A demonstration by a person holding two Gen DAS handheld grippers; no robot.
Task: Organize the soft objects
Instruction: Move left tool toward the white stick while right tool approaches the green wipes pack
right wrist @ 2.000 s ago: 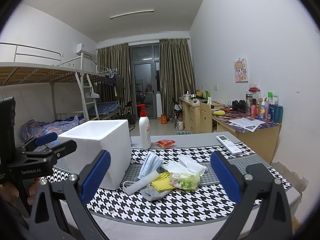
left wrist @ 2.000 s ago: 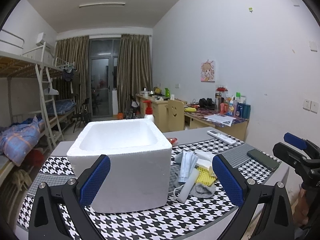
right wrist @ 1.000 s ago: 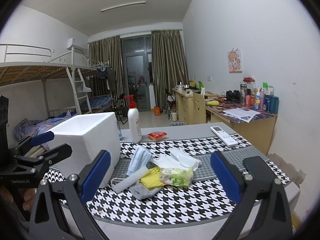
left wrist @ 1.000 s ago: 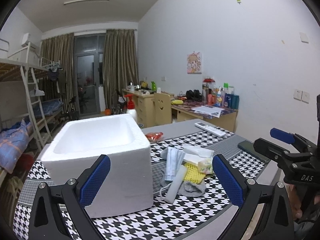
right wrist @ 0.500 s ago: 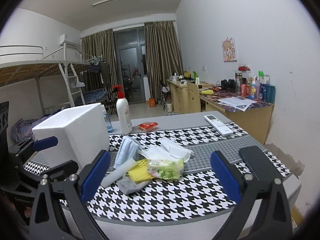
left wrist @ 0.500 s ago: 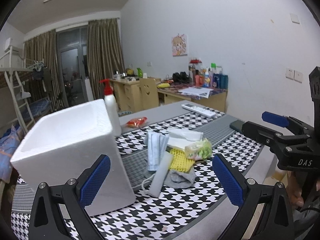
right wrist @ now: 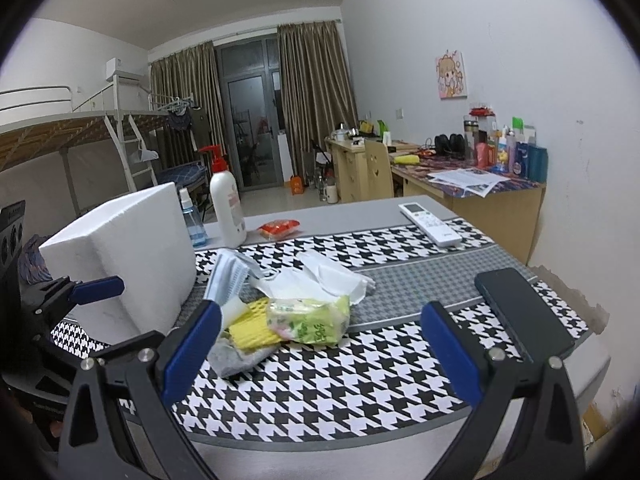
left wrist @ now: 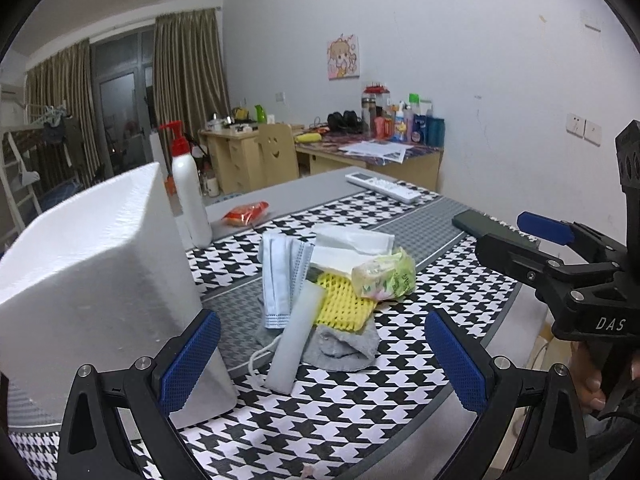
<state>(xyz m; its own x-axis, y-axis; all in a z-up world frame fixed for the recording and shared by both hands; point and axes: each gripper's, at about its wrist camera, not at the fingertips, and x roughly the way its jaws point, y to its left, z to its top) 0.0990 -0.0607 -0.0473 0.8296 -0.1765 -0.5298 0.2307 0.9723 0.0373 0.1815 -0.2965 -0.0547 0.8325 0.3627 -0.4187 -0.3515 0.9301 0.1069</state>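
Observation:
A heap of soft things lies on the houndstooth mat: a blue face mask (left wrist: 282, 276), a yellow foam net (left wrist: 343, 304), a grey sock (left wrist: 344, 346), a white foam strip (left wrist: 294, 340), white tissues (left wrist: 352, 240) and a green tissue pack (left wrist: 386, 276) (right wrist: 310, 318). Left of the heap stands a white foam box (left wrist: 96, 280) (right wrist: 120, 256). My left gripper (left wrist: 320, 364) is open and empty, short of the heap. My right gripper (right wrist: 318, 354) is open too, close in front of the green pack.
A white pump bottle (left wrist: 190, 196), a small blue spray bottle (right wrist: 192, 224) and a red packet (left wrist: 246, 212) stand behind the heap. A remote (right wrist: 430, 224) and a dark phone (right wrist: 524, 316) lie to the right. Desks with bottles line the wall; a bunk bed is at left.
Both grippers have come lower and closer to the heap. My left view has swung right, so the foam box now sits at its left edge. Both stay open.

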